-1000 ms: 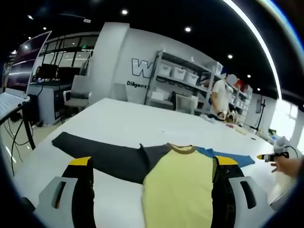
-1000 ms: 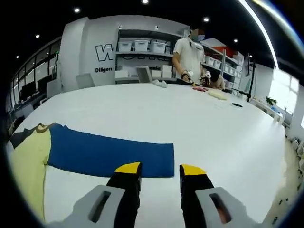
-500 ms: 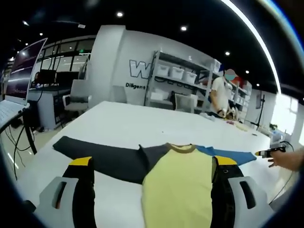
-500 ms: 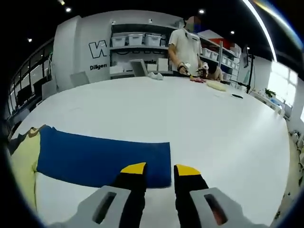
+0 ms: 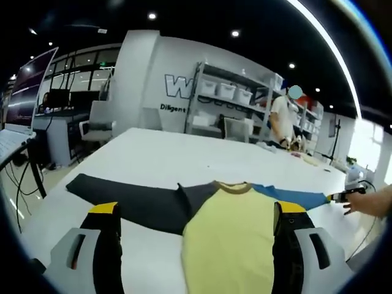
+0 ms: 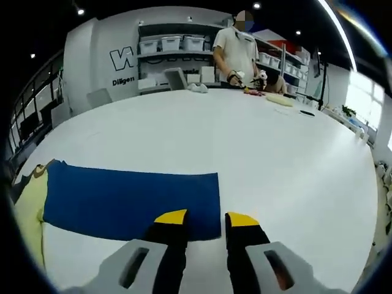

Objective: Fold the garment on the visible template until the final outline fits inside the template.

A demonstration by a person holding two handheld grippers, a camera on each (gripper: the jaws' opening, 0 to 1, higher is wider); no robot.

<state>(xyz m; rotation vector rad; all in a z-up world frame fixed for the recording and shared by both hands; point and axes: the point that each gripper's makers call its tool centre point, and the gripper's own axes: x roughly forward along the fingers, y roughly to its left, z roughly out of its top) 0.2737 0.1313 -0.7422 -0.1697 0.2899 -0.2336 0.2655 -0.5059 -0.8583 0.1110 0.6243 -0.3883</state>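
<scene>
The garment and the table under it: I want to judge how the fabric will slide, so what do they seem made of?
The garment looks like soft matte knit, likely cotton jersey: it lies limp and flat, and its blue sleeve shows no sheen. The table looks like smooth white laminate or painted board, faintly glossy, though the views cannot confirm which.

Left gripper view: low, facing shirt [image 5: 226, 226] body. Right gripper view: close above blue sleeve [image 6: 131, 199]. Shared: shirt.
</scene>
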